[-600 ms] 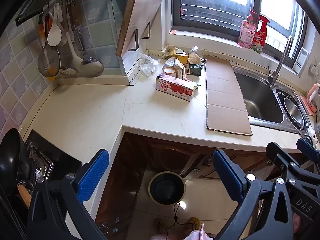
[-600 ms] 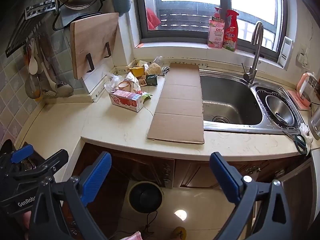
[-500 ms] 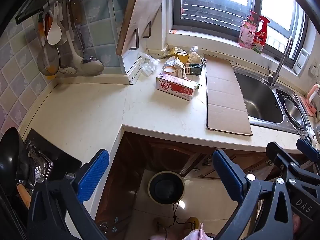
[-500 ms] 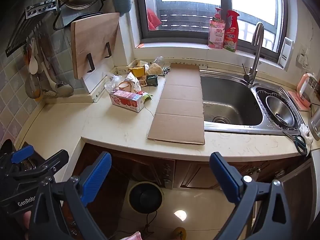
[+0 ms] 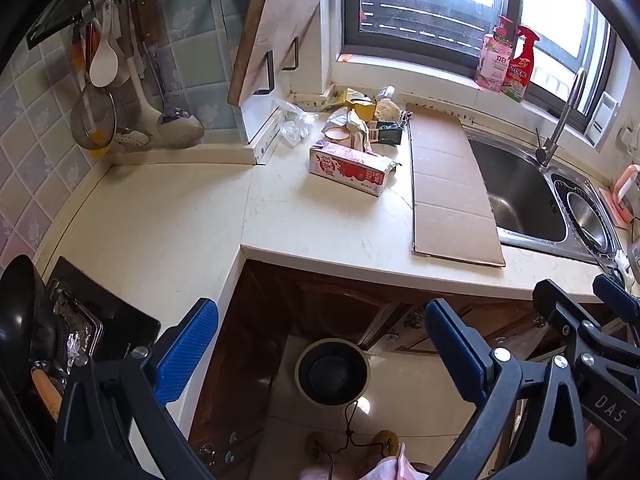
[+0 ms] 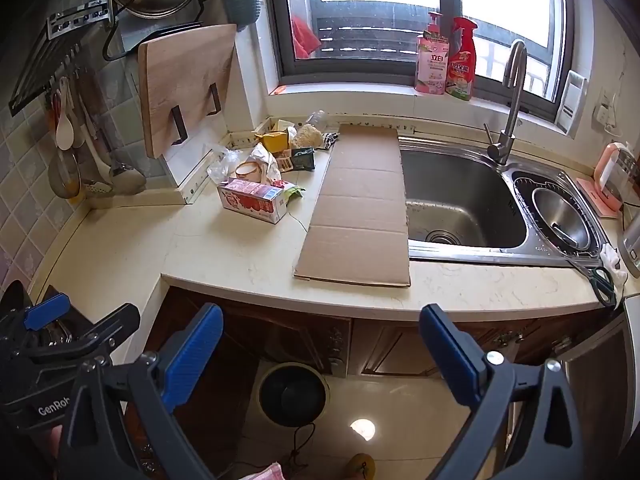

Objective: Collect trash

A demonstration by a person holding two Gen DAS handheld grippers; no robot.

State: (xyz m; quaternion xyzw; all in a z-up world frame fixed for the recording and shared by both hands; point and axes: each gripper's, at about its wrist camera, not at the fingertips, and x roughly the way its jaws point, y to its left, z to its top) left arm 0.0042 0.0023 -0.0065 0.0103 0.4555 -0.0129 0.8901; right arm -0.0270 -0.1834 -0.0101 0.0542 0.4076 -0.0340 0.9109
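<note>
**Q:** So where's everything sitting right now?

**A:** I've got both tools held out over the floor in front of the corner worktop [image 6: 224,256]. My left hand-held gripper [image 5: 320,348] is spread wide with nothing between the blue pads, and my right hand-held gripper [image 6: 320,348] is the same, released and empty. From the right camera I can see the left one poking in at the lower left edge.

**Q:** And the trash?

**A:** It's all piled at the back corner of the worktop, near the window. Closest to me is a pink milk carton [image 6: 254,200] lying on its side. Right behind it there's a paper cup [image 6: 248,170] with crumpled wrappers [image 6: 266,158] against it, a clear plastic bag [image 5: 296,126] by the white wall ledge, a yellow packet [image 6: 276,140] and a small dark green pack [image 6: 304,159]. A long flat cardboard sheet [image 6: 360,208] lies just right of the pile, its edge lapping the sink [image 6: 460,200].

**Q:** Bin?

**A:** A round black trash bin [image 6: 292,394] stands on the floor, under the worktop edge, between my two grippers' views. Both grippers are well apart from the pile.
</note>
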